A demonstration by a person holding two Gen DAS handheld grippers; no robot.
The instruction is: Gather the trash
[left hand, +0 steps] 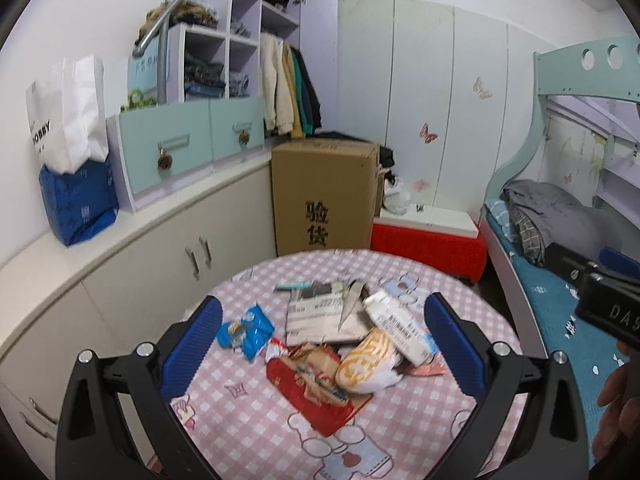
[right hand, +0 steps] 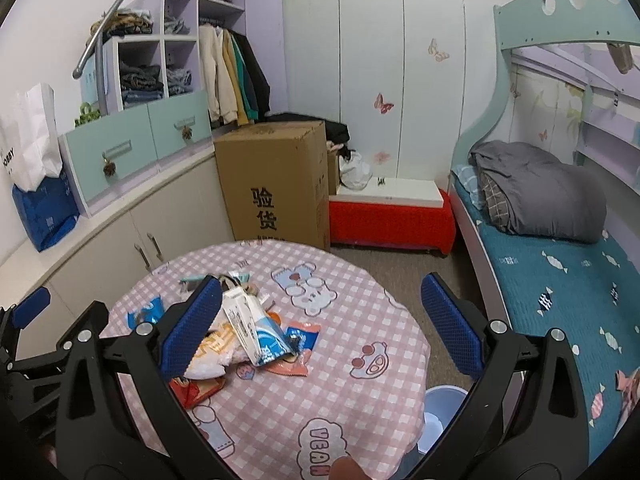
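Left wrist — hand-held gripper agape above trash

"验货" on cardboard box

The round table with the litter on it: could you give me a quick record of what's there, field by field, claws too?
surface: round table under a pink checked cloth
trash: one pile of wrappers near the table's middle
notable pieces: blue snack packet; red wrapper; white carton
bin: pale blue bucket on the floor beside the table
left claw: open, empty, pointed at the pile
right claw: open, empty, over the table
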